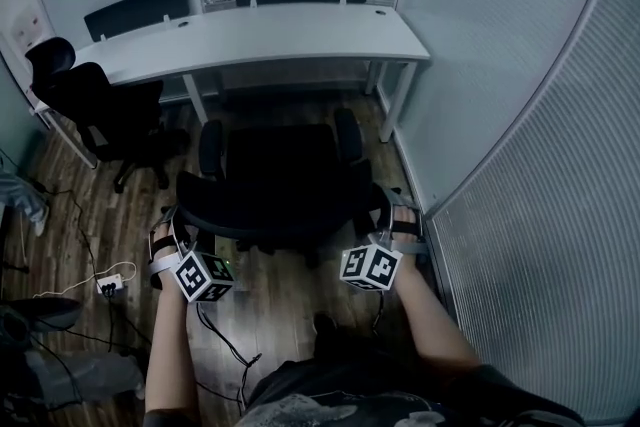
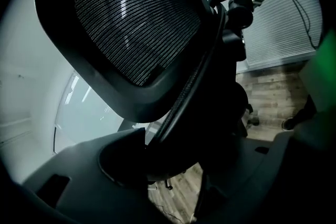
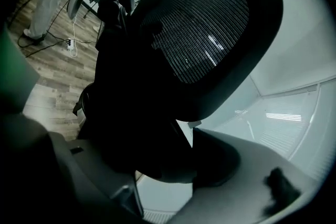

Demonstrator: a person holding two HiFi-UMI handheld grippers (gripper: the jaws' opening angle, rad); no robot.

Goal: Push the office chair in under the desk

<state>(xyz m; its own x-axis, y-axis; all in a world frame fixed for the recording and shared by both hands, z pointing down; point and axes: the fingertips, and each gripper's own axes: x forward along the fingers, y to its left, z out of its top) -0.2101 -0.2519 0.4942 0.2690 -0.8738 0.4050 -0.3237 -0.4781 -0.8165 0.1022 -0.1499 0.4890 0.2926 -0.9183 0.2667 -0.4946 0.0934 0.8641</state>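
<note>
- The left gripper [image 1: 186, 233] sits at the left end of the office chair [image 1: 280, 177] back's top rim. In its own view the two jaws pinch the dark frame of the backrest, which fills the gap between them.
- The right gripper [image 1: 386, 231] is at the right end of the same rim. Its jaws are likewise pressed onto the frame, just below the mesh panel [image 3: 202, 34].
- The office chair stands on the wood floor [image 1: 85, 215], just on the near side of the white desk [image 1: 260, 33] and facing it. Its seat and armrests are not yet under the top.
- Beyond the chair, the space under the desk lies open between the left leg [image 1: 195, 98] and the right legs [image 1: 400, 100].
- On the right, the glass partition [image 1: 520, 115] runs close beside the chair and the right gripper.
- On the left, a second black chair [image 1: 100, 105] stands near the desk's left end, apart from the office chair.
- Cables and a power strip [image 1: 110, 284] lie on the floor near the left gripper.
</note>
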